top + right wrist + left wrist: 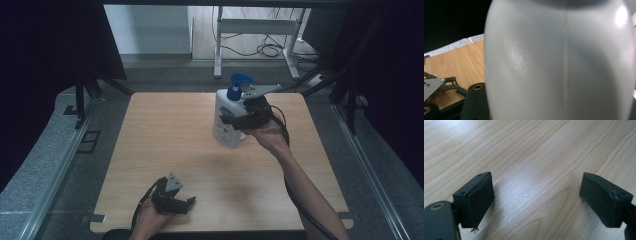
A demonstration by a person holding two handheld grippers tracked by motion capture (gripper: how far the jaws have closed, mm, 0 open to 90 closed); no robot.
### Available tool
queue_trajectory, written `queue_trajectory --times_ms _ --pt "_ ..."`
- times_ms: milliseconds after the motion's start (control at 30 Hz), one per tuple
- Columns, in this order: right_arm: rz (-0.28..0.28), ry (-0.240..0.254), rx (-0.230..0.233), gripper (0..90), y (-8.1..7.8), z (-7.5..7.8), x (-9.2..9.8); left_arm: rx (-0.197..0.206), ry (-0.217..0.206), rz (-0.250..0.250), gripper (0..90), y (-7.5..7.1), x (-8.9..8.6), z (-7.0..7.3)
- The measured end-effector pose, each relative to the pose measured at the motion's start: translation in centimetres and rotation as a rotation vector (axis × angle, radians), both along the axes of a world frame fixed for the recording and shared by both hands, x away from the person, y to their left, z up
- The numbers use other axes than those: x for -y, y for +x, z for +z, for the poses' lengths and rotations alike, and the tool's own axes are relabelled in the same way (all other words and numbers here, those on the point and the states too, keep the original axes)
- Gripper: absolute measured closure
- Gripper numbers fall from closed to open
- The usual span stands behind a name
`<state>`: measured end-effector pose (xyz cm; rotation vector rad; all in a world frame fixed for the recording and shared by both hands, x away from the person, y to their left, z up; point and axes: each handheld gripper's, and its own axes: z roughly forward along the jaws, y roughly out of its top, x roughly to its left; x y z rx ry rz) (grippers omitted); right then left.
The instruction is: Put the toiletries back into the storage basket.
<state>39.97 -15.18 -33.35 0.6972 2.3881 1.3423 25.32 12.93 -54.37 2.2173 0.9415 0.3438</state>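
R hand-held gripper (239, 121) pinching pump bottle (228, 117), axis near upright, twd far-right table (150, 150) corner | L hand-held gripper (186, 202) spread, empty, near edge, well apart

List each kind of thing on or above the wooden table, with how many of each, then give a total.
White pump bottle with blue pump head: 1
Hand-held claw tools: 2, the right claw shut on the bottle, the left claw open near the table's front edge
Total: 3
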Motion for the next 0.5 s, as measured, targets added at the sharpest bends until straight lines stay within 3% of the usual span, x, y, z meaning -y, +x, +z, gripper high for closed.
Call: queue_trajectory --times_ms 500 --pt "-0.041 -0.001 0.002 37.0 2.7 0.6 0.8 -0.004 -0.005 0.003 11.6 0.0 0.0 0.0"
